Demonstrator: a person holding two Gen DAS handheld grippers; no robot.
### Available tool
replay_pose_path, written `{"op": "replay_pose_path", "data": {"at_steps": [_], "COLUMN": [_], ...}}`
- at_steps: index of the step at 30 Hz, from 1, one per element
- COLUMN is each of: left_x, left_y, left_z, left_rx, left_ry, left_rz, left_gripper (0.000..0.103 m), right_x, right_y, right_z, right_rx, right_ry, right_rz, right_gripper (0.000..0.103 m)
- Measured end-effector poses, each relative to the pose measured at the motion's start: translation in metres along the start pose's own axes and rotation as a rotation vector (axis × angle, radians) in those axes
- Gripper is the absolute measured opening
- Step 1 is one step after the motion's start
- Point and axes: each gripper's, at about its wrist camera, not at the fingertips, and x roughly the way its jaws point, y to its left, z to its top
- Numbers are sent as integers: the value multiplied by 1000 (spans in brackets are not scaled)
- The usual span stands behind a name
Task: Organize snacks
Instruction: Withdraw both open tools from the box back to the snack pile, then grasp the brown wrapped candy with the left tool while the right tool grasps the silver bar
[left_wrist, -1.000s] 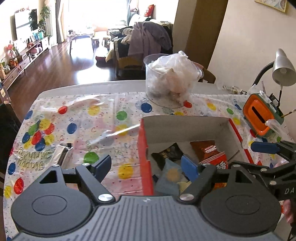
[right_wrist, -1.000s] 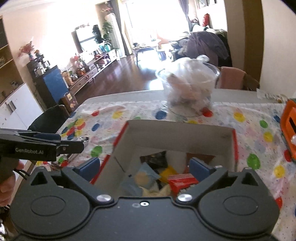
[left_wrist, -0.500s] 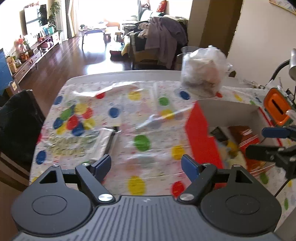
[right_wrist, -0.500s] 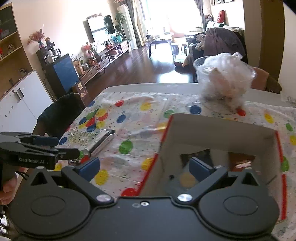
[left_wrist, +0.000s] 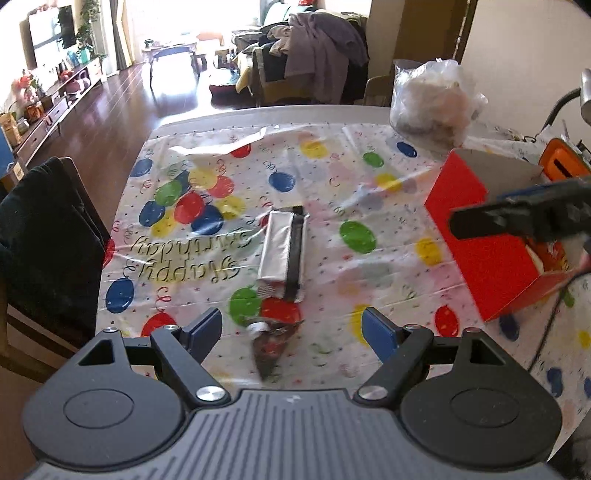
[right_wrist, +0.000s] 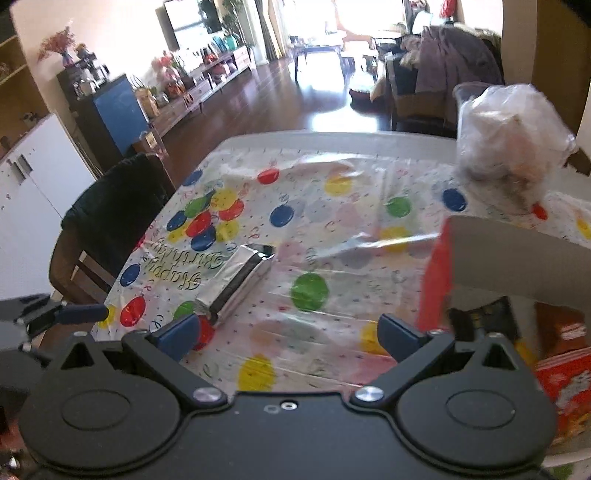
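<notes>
Left tool (left_wrist: 291, 326): jaws wide, empty, above dark snack packet (left_wrist: 271, 341), lower centre.
Right tool (right_wrist: 288, 328): jaws wide, empty.
Silver packet (left_wrist: 282, 254): desk (left_wrist: 332, 155) centre.
Red box (left_wrist: 480, 236): right, snacks inside.

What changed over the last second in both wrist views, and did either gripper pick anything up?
Both views swung from the red box toward the silver snack pack on the tablecloth. The left gripper now sits over a small dark packet. Neither it nor the right gripper took anything; both stayed open. Box and pack did not move.
</notes>
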Motion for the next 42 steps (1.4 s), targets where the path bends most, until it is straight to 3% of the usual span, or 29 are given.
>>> {"op": "replay_pose_path", "data": {"at_steps": [7,19,30,39,42], "left_x": [21,50,71,83,84], "left_y": [19,25,33,34,35], "left_z": [-11,-12,-9,-7,-8], "left_rx": [44,60,77,75,75], "left_ry": [38,52,103,123,117], "left_rz": [-58,-78,-125,-135,-136], "left_gripper": [83,82,51,40,38], "right_x": [57,146,190,198,195], "right_y": [32,69,73,82,85], "right_z": [15,40,48,44,43], "right_rx": [-4,-43,-18,-64,-104], "right_ry": [82,204,253,261,253], "right_rz": [-39,-109,-145,-159,-164], "right_gripper": [103,98,87,72,59]}}
